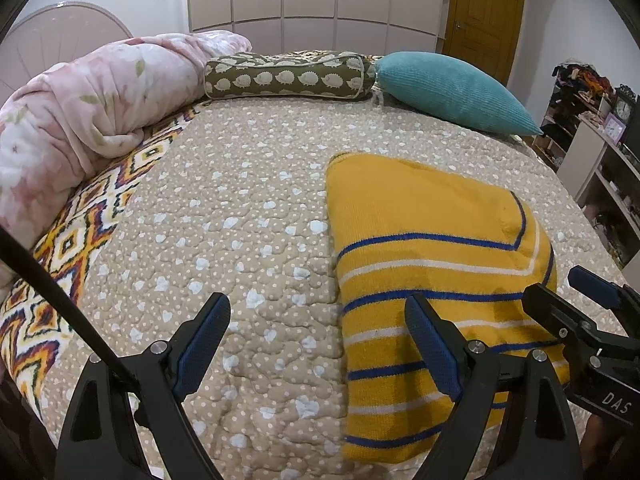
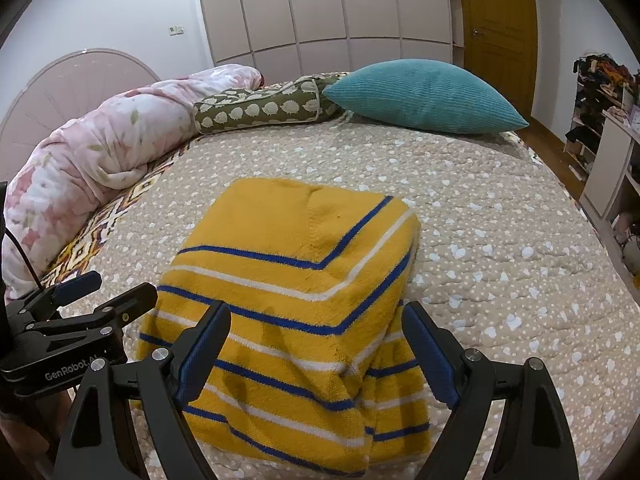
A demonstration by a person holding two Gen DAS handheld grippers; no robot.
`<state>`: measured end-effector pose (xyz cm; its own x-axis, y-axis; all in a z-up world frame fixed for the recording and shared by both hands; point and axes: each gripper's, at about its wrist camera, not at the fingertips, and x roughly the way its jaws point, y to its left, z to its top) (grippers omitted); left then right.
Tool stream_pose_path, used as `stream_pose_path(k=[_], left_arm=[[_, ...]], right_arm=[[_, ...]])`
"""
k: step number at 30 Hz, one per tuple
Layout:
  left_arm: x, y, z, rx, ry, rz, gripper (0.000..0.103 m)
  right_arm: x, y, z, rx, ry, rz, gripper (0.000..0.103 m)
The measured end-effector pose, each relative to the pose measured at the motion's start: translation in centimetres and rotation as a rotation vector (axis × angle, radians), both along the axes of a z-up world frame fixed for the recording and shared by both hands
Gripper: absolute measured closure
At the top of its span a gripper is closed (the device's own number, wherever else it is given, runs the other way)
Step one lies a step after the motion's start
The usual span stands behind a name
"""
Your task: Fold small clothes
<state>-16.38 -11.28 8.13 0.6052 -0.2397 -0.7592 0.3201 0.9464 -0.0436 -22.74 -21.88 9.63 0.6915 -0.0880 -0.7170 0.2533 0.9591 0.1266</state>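
Observation:
A yellow sweater [image 1: 420, 220] [image 2: 300, 240] with blue and white stripes lies folded into a thick rectangle on the beige quilted bedspread [image 1: 240, 220] [image 2: 500, 260]. My left gripper [image 1: 318, 312] [image 2: 128, 284] is open over the quilt at the sweater's left edge. Its right finger [image 1: 432, 344] overlaps the striped cloth in the left wrist view, and nothing is between its pads. My right gripper [image 2: 316, 312] [image 1: 550, 282] is open too, its fingers spread to either side of the sweater's near part without pinching it.
A rolled pink floral blanket [image 1: 80, 120] lies along the left side of the bed. An olive hedgehog-print bolster [image 1: 288, 76] and a teal cushion [image 1: 452, 92] sit at the far edge. Cluttered shelves [image 1: 600, 152] stand to the right, with wardrobe doors [image 2: 332, 8] and a wooden door [image 2: 500, 20] behind.

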Motion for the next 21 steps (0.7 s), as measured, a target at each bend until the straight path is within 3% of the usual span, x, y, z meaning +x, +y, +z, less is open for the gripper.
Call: stream_pose_path(k=[21], left_arm=[[0.4, 0.2, -0.3, -0.005, 0.014, 0.002, 0.015]], right_arm=[[1.0, 0.3, -0.2, -0.005, 0.025, 0.013, 0.012]])
